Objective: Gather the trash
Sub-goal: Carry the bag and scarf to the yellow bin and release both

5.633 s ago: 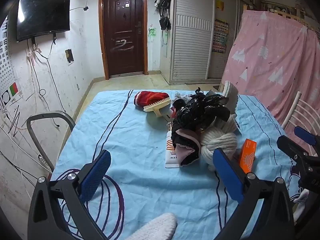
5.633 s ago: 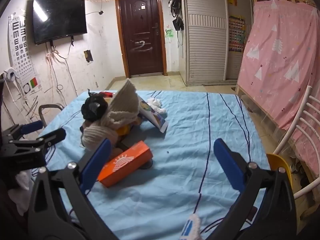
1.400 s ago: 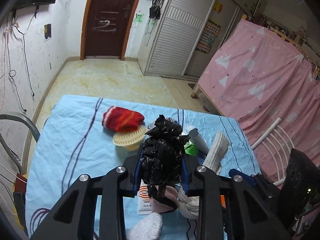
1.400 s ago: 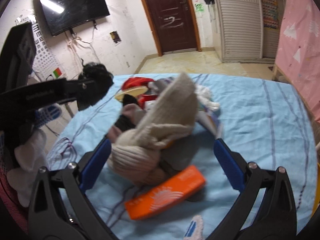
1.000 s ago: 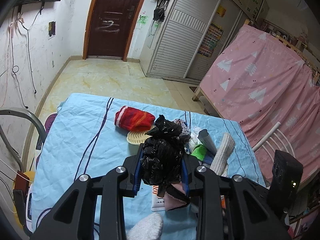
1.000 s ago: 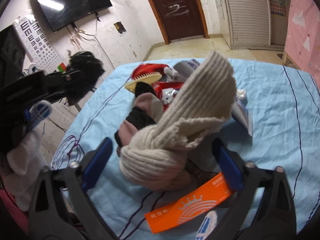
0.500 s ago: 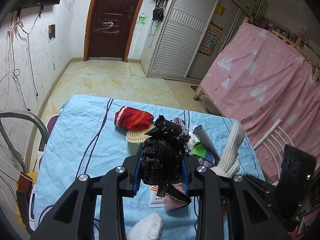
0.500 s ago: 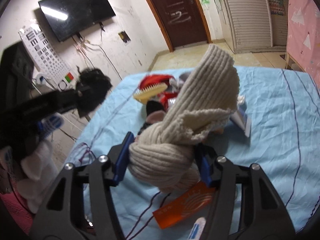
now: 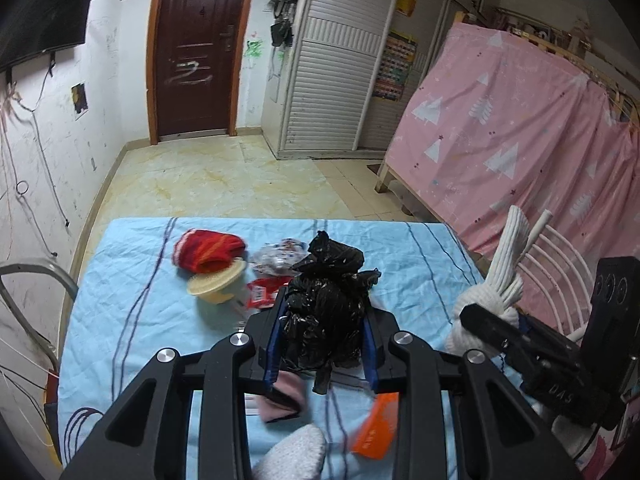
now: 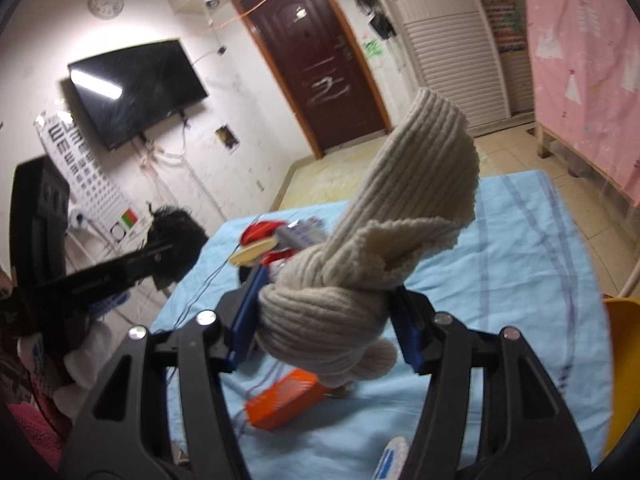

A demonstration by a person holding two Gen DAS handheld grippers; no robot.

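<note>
My left gripper (image 9: 322,340) is shut on a crumpled black plastic bag (image 9: 328,300) and holds it above the blue bedsheet (image 9: 136,312). My right gripper (image 10: 326,332) is shut on a knotted beige knit scarf (image 10: 360,280), lifted clear of the bed. In the left wrist view the scarf (image 9: 492,280) and the right gripper show at the right edge. The right wrist view has the black bag (image 10: 176,236) at its left, in the left gripper's jaws.
On the bed lie a red knit hat (image 9: 208,254), a cream brush (image 9: 216,286), red and white wrappers (image 9: 266,290), a pink and black cloth (image 9: 280,400) and an orange box (image 10: 286,404). A white chair (image 9: 556,256) stands at the right and a metal frame (image 9: 36,276) at the left.
The right gripper closed on the scarf and lifted it off the pile, swinging it right. The left gripper rose a little with the black bag still held.
</note>
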